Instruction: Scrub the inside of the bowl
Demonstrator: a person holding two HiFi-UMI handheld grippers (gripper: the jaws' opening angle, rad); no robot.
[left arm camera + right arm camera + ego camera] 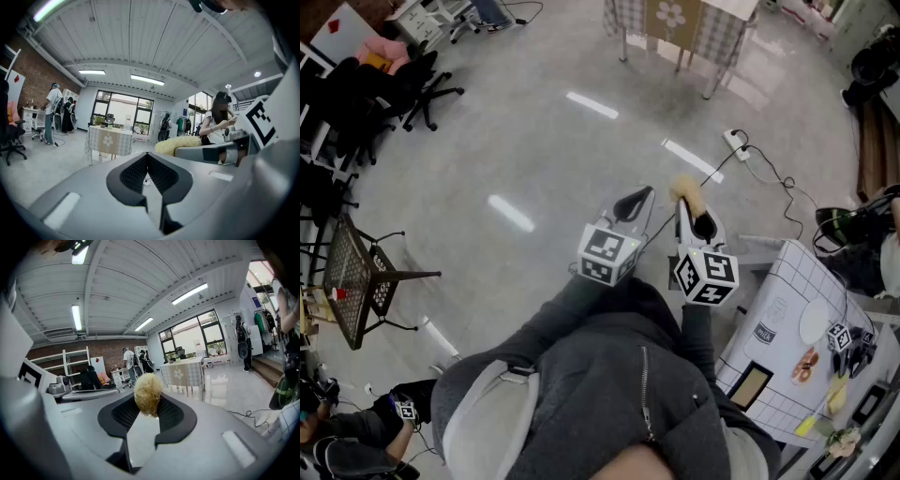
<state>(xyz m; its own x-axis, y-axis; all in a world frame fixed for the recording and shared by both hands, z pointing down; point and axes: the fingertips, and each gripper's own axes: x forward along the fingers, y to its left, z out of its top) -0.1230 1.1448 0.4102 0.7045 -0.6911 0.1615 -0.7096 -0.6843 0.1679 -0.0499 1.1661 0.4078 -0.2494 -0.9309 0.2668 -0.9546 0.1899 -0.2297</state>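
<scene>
Workshop floor [534, 150], left gripper [147, 159] fingers closed empty, right gripper [148, 405] pinching scrubber [148, 389], gridded table [789, 279] only overhead

Scrubber [148, 392]: one rounded tuft of pale yellow, coarse, tangled fibre, dry-looking. It sits pinched at its lower end between the jaw tips of the right gripper [149, 412], with the bulk standing proud above and past them. It is held in the air over a bare grey floor, touching nothing else.

head view: steeply down | gripper views: close along own jaws, near level — all share checked table [712, 33]
</scene>
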